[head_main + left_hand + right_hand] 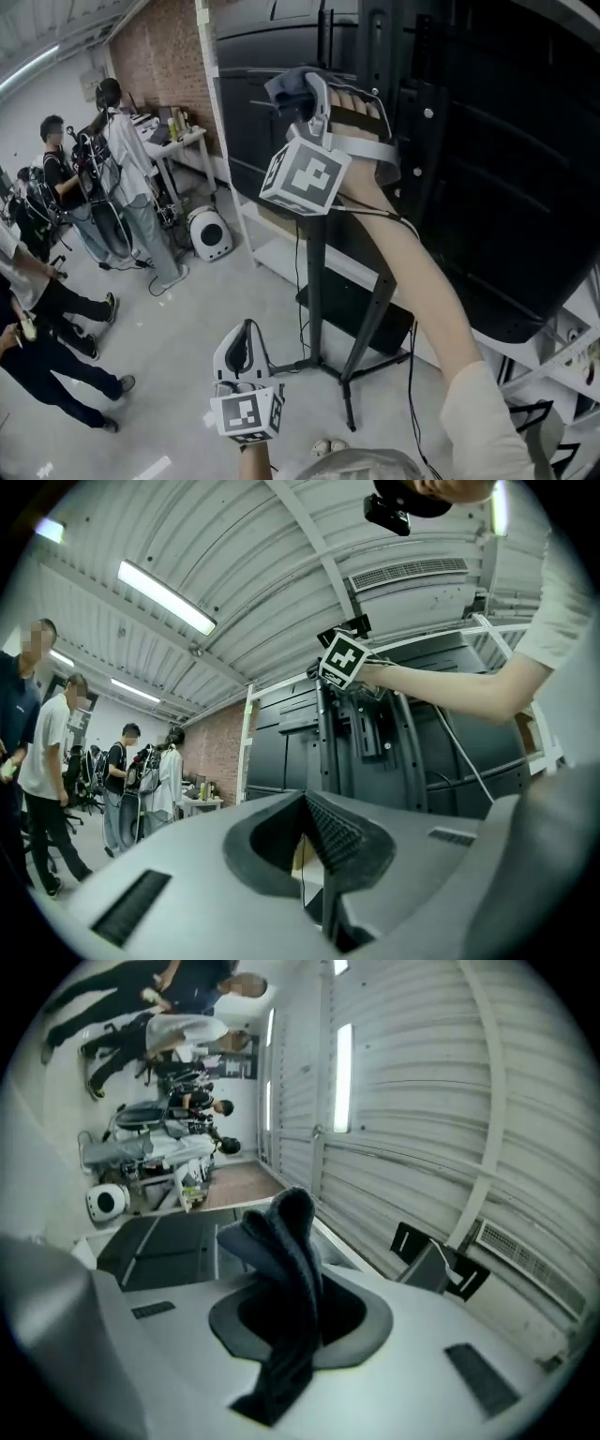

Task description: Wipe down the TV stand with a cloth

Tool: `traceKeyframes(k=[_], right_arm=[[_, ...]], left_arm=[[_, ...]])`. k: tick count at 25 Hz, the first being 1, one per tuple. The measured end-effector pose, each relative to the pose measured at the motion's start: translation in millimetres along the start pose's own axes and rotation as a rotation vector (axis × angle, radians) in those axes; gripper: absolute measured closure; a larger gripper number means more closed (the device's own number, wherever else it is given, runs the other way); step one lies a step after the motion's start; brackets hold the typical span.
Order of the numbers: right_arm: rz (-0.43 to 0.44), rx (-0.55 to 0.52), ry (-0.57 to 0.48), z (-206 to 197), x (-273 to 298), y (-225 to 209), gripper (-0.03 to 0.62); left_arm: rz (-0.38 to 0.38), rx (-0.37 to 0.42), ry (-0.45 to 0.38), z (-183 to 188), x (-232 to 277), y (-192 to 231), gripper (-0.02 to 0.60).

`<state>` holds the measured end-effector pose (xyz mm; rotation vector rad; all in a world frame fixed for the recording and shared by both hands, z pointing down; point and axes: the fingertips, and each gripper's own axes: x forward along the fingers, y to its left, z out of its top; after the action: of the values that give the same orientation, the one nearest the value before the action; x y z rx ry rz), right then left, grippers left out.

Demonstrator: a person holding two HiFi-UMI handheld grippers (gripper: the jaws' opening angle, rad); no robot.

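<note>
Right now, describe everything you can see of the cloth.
The cloth is dark blue-grey, soft-looking fabric, bunched into thick folds. The right gripper is shut on its middle: one end sticks out past the jaws, the other trails back over the gripper's body. It is held high beside the black TV stand; whether it touches the stand cannot be told.

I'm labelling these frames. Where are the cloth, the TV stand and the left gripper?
cloth (293, 1293): right gripper view, the fold pinched between the jaws.
TV stand (325, 747): left gripper view, on its black upright column.
left gripper (242, 349): head view, between its fingertips.
</note>
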<state>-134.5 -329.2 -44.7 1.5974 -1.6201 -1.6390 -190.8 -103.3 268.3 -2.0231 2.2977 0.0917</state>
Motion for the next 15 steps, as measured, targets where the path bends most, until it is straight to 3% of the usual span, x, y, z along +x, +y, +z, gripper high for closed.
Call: traceKeyframes(k=[5, 9, 15], right_arm=[[-0.039, -0.137, 0.08, -8, 34, 1, 0.537], [-0.023, -0.097, 0.04, 7, 34, 10, 0.537], [-0.004, -0.145, 0.051, 5, 35, 27, 0.537]], left_arm=[[-0.006, -0.009, 0.019, -10, 3, 5, 0.568], [-0.009, -0.02, 0.031, -10, 3, 6, 0.568], [-0.021, -0.044, 0.041, -19, 7, 7, 0.568]])
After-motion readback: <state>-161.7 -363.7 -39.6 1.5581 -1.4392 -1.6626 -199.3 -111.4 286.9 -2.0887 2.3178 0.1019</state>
